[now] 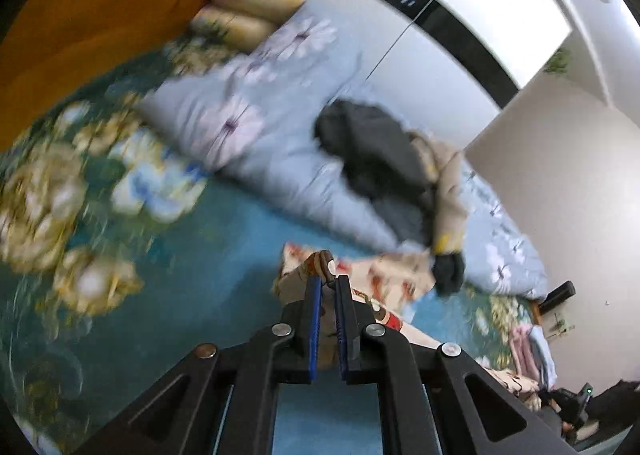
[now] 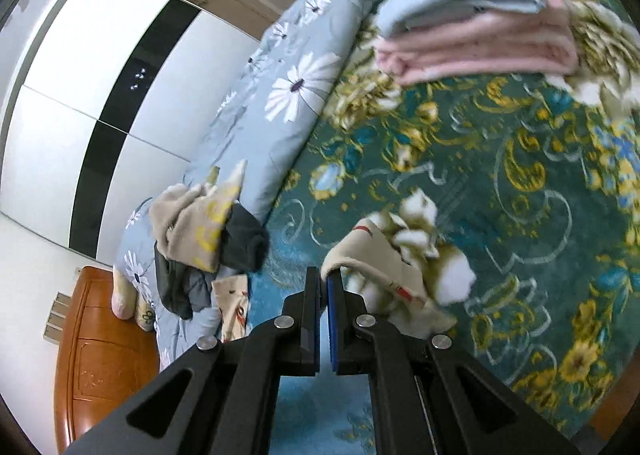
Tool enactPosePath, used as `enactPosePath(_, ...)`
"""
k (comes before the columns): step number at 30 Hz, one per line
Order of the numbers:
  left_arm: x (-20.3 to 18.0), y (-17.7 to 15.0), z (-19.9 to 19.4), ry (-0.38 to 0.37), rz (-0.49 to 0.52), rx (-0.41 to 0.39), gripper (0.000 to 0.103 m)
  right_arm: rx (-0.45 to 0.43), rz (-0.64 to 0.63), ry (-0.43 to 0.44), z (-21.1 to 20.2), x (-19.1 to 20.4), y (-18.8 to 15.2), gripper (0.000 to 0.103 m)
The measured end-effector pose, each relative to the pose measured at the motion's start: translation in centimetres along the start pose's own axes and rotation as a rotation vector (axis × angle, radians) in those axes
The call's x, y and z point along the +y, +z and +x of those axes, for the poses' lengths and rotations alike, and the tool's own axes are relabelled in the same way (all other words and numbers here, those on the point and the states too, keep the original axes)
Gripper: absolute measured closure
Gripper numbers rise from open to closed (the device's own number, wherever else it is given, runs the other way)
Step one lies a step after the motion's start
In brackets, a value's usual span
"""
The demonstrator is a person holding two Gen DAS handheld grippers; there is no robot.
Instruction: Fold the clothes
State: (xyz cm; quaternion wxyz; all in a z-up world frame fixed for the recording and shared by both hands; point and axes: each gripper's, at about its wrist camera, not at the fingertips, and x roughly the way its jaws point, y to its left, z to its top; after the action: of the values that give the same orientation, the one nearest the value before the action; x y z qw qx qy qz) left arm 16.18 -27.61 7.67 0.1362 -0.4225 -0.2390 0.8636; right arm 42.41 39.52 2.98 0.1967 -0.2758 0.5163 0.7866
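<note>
Left wrist view: the left gripper (image 1: pixel 329 283) is clenched on a cream garment printed with red and brown cartoon figures (image 1: pixel 384 275), a fold of it pinched at the tips of the blue-padded fingers (image 1: pixel 315 319). From the grip the cloth runs away to the right and back under the gripper's right side, its long axis slanting toward the lower right edge of the view. Beneath it spreads a teal bedspread patterned with gold and white flowers (image 1: pixel 120 255), blurred. Just beyond the garment, ahead and to the right, lies a heap of dark grey and beige clothes (image 1: pixel 384 159) on a pale blue quilt with white daisies (image 1: pixel 256 111). Farther ahead to the left, rolled yellow and pink pillows (image 1: pixel 252 11) sit against an orange wooden headboard (image 1: pixel 100 7).

Right wrist view: the right gripper (image 2: pixel 325 275) is likewise clenched, gripping the hem of the same cream cloth (image 2: pixel 372 255), which bunches up just right of the fingers. Left of the gripper the grey and beige heap (image 2: pixel 200 239) rests on the quilt (image 2: pixel 280 95). Far ahead to the right, a folded stack of pink and light blue fabric (image 2: pixel 472 27) lies on the bedspread (image 2: pixel 500 195). A white wardrobe with a black stripe (image 2: pixel 100 95) stands beyond the quilt to the left.
</note>
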Motion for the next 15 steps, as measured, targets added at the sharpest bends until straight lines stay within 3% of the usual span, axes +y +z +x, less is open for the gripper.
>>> enactPosePath(5,2.0,-1.7,2.0,0.05,-0.083,0.059,0.096,0.048,-0.08,-0.075,2.9,2.8,1.4,0.1)
enactPosePath(9,2.5,-1.2,5.7,0.07,-0.197,0.095,0.096,0.15,-0.124,-0.198,9.7,4.9,3.2,0.099)
enactPosePath(12,2.4,-0.7,8.2,0.073,-0.239,0.108,0.096,0.197,-0.173,-0.223,13.4,6.1,3.8,0.097)
enactPosePath(15,2.0,0.0,9.7,0.086,-0.24,0.114,0.096,0.197,-0.211,-0.191,14.4,6.8,4.6,0.059)
